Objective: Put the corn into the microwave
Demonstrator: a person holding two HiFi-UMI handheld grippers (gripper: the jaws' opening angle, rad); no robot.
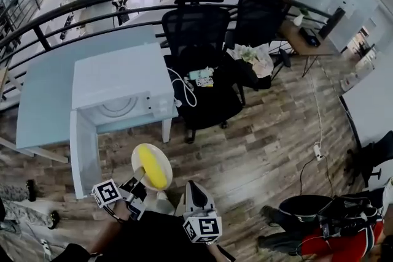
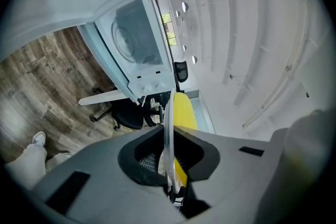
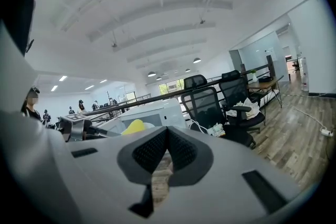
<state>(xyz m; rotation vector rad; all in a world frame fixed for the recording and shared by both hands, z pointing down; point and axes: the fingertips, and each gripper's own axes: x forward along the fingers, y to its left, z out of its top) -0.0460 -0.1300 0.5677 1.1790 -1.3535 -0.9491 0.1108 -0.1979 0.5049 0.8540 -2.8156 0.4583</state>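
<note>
My left gripper (image 1: 138, 184) has its fingers clamped on the rim of a white plate (image 1: 142, 156) that carries the yellow corn (image 1: 154, 172). Plate and corn hang in the air in front of the microwave (image 1: 123, 86), outside its cavity and close to its door (image 1: 83, 153), which stands swung open. The microwave itself sits on a pale blue surface (image 1: 43, 95), and my right gripper (image 3: 167, 131) is held farther out from the microwave than the plate, fingers pressed together with nothing between them.
</note>
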